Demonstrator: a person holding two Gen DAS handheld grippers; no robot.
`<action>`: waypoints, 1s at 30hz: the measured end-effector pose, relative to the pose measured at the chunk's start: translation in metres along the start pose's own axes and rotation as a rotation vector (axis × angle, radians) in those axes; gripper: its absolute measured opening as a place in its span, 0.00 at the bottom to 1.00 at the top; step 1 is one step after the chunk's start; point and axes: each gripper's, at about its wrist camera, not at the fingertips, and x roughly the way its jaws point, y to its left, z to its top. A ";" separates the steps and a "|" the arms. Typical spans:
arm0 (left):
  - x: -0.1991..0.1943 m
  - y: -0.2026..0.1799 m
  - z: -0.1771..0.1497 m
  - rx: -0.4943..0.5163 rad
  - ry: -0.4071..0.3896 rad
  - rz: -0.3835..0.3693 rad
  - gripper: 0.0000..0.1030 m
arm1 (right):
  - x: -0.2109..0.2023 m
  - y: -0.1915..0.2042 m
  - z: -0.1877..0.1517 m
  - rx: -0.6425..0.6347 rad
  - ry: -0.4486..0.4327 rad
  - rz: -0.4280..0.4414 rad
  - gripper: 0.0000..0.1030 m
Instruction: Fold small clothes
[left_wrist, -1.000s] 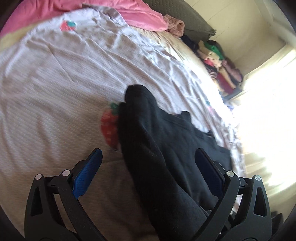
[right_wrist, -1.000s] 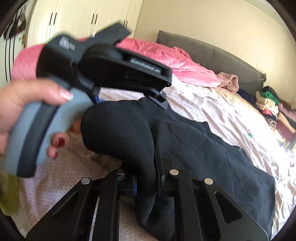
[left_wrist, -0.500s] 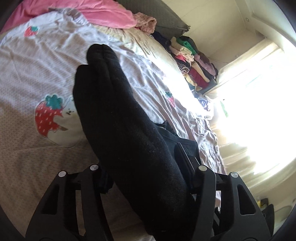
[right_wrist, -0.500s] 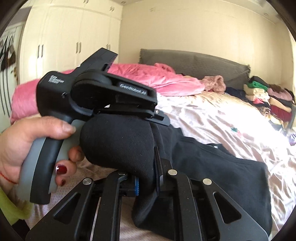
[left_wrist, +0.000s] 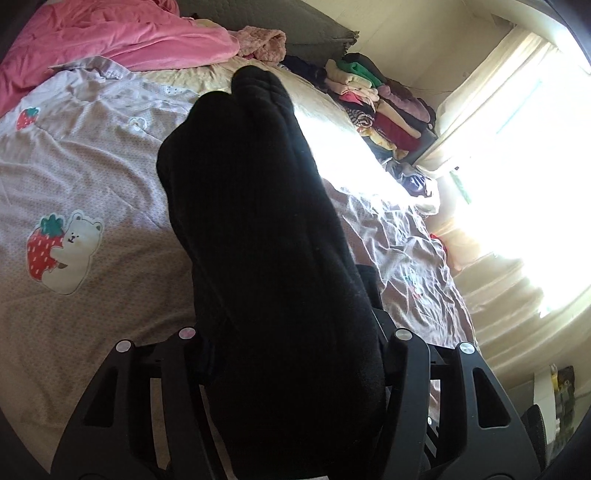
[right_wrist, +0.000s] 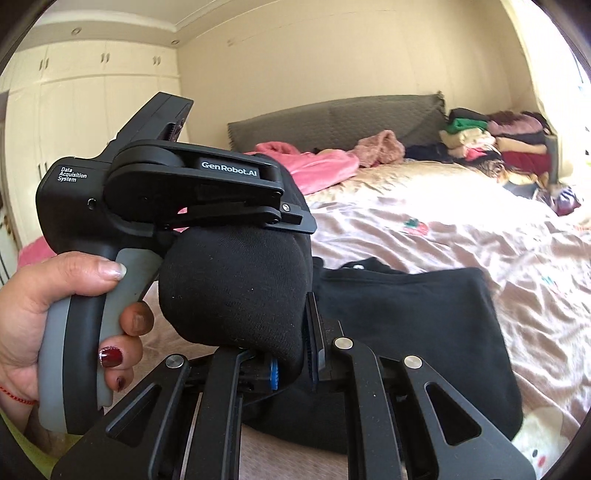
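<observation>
Left wrist view shows our left gripper (left_wrist: 291, 369) clamped around the black sock bundle (left_wrist: 255, 229), which juts ahead of it; our right gripper (right_wrist: 291, 354) pinches the same bundle's end above the bed (right_wrist: 461, 229).

Left wrist view looks down steeply over the bed (left_wrist: 110, 192), very close behind black socks (left_wrist: 258, 221). Right wrist view sits lower and flatter, facing the far headboard (right_wrist: 332, 122); both share the socks, bed and clothes pile (right_wrist: 491, 140).

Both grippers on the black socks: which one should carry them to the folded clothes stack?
Left, probably. The left gripper clamps the black socks across their bulk; the right gripper only pinches one edge.
</observation>
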 end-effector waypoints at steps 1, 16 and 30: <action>0.002 -0.002 -0.002 0.001 0.007 0.001 0.48 | -0.004 -0.004 -0.001 0.009 -0.004 -0.006 0.10; 0.059 -0.051 -0.025 0.087 0.073 0.045 0.60 | -0.020 -0.072 -0.028 0.172 0.040 -0.075 0.10; 0.035 -0.046 -0.041 0.112 0.044 -0.015 0.86 | -0.022 -0.108 -0.051 0.425 0.140 -0.022 0.31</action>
